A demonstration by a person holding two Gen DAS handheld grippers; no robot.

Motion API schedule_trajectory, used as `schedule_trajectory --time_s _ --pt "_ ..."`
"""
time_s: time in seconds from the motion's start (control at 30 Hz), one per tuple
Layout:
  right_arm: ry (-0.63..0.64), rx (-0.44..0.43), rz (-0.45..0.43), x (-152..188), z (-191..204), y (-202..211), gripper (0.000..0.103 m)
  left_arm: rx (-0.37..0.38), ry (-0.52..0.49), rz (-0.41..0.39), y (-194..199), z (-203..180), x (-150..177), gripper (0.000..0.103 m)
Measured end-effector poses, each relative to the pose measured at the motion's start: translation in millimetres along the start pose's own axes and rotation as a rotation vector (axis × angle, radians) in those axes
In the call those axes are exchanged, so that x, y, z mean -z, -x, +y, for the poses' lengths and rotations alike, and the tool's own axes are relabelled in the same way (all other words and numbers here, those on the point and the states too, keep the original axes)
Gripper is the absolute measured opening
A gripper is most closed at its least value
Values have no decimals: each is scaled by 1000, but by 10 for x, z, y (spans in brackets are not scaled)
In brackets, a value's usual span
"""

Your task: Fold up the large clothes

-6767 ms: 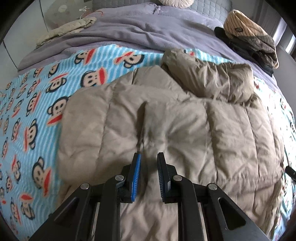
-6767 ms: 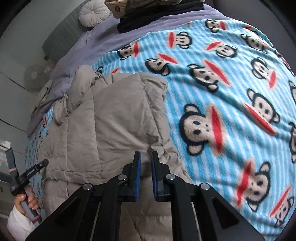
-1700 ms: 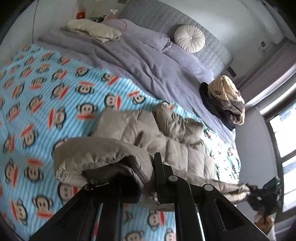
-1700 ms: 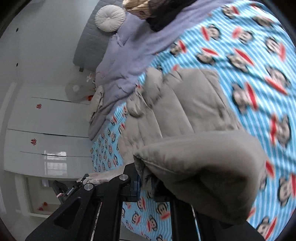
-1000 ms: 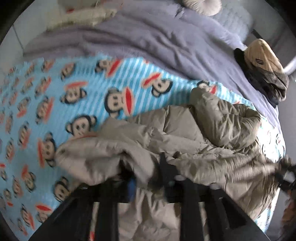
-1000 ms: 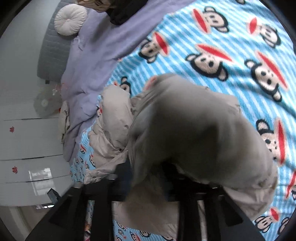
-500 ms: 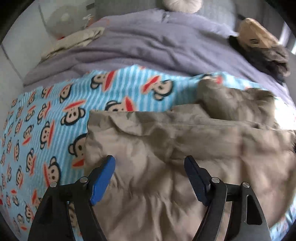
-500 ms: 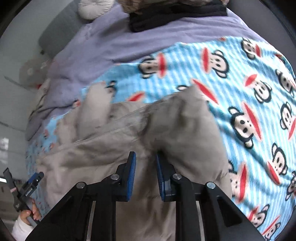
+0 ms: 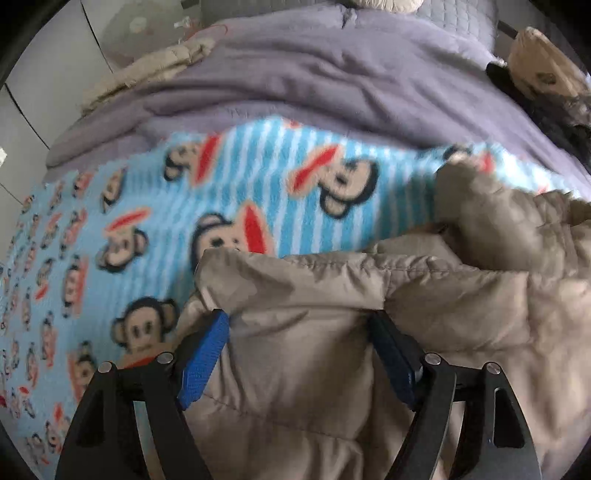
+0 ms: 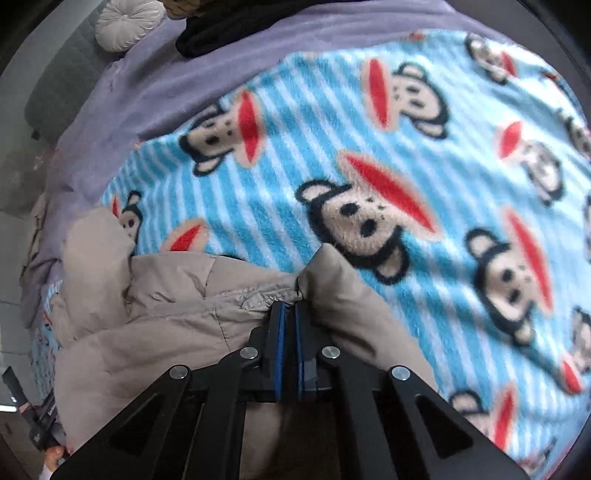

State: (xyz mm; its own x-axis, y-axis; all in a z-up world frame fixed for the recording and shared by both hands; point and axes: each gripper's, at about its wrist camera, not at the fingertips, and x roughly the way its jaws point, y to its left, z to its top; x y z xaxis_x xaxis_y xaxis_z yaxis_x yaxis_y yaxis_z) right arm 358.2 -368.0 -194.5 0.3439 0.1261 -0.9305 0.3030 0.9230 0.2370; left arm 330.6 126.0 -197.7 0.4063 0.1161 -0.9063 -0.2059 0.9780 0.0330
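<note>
A beige puffer jacket [image 9: 424, 314] lies folded over on a blue monkey-print blanket [image 9: 258, 177]. My left gripper [image 9: 299, 325] is open, its blue pads spread wide over the folded edge, with the fabric lying between them. In the right wrist view the jacket [image 10: 177, 317] fills the lower left. My right gripper [image 10: 290, 314] has its pads close together at the jacket's hem seam; I cannot tell whether fabric is pinched between them.
A purple duvet [image 9: 332, 74] covers the far half of the bed, with a pile of dark and tan clothes [image 9: 535, 77] at the back right. A round white cushion [image 10: 127, 22] lies by the grey headboard. The blanket [image 10: 443, 166] spreads to the right.
Both grippers carried the lifted jacket edge over and laid it down on the rest of the jacket. My left gripper has opened and let go. Both have moved lower and closer to the jacket.
</note>
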Motion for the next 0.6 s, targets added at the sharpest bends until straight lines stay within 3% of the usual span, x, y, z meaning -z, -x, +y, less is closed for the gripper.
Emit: schedule_trajectory --time_s 0.07,0.17,0.23,0.3,0.37,0.43,0.6 --pt "55 -46 -38 49 168 233 5 98 -17 -58 303 -24 9 80" --pt "250 -171 -108 273 576 637 5 228 -126 -133 671 -251 53 80" --pt "337 -225 -87 410 804 623 5 221 -185 -131 602 -427 55 81" --pt "376 -202 -52 495 977 402 5 162 -186 -96 342 -526 51 81" --pt "352 -170 -27 506 976 151 4 163 -102 -19 -69 -487 73 81" --pt "284 -182 -21 451 887 -96 3 196 -39 -11 -229 -405 101 83" --pt "219 -208 -3 291 780 -207 0 178 -58 -6 -238 -410 55 83"
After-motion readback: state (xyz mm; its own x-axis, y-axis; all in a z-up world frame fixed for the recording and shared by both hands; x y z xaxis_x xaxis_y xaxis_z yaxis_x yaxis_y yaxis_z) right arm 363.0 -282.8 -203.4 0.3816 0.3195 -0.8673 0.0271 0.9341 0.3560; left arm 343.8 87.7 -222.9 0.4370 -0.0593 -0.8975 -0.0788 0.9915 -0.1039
